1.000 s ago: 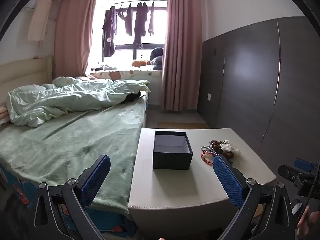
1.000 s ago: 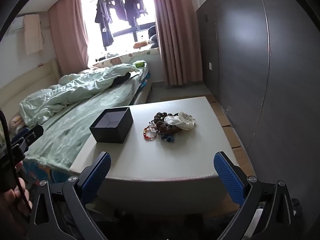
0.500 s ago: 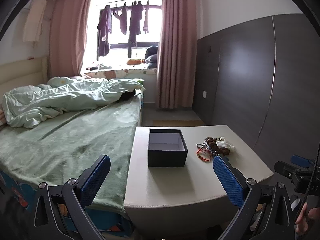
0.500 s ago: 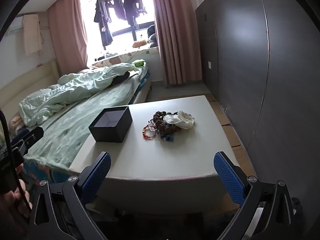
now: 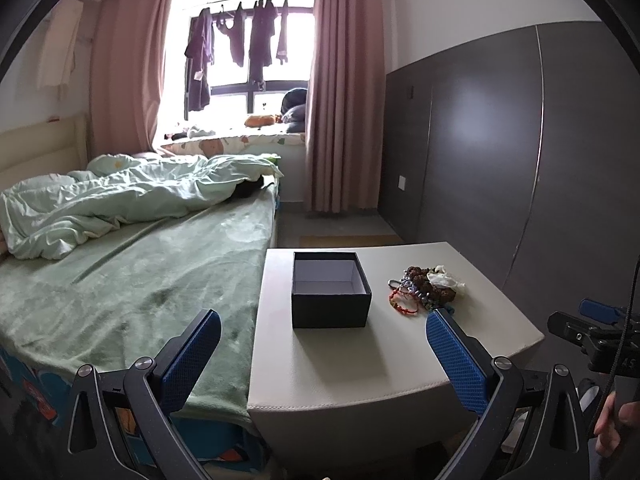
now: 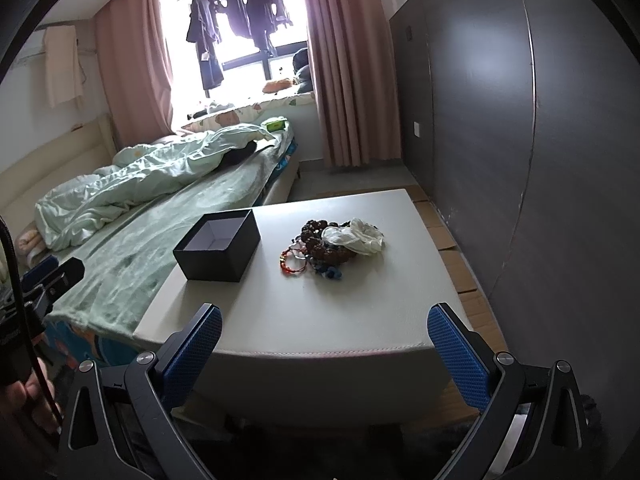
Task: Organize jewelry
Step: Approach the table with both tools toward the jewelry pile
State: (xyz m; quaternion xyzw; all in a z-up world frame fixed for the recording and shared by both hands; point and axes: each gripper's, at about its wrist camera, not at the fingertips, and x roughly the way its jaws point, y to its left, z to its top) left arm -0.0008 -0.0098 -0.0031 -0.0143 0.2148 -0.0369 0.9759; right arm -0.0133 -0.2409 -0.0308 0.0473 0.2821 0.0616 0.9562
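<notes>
An open, empty black box (image 5: 330,290) stands on a white table (image 5: 352,368); it also shows in the right wrist view (image 6: 218,245). To its right lies a pile of jewelry (image 5: 424,290) with brown beads, a red bracelet and a white piece, also in the right wrist view (image 6: 332,246). My left gripper (image 5: 322,344) is open and empty, in front of the table's near edge. My right gripper (image 6: 324,340) is open and empty, also short of the near edge, to the right of the left one.
A bed with a green blanket (image 5: 132,276) adjoins the table on the left. A dark wall panel (image 6: 520,140) runs along the right. Cardboard (image 6: 452,248) lies on the floor between table and wall. A curtained window (image 5: 248,80) is at the back.
The left wrist view has shifted a little, so the box and jewelry sit further left and slightly closer. The right gripper has hardly moved. Both stay open.
</notes>
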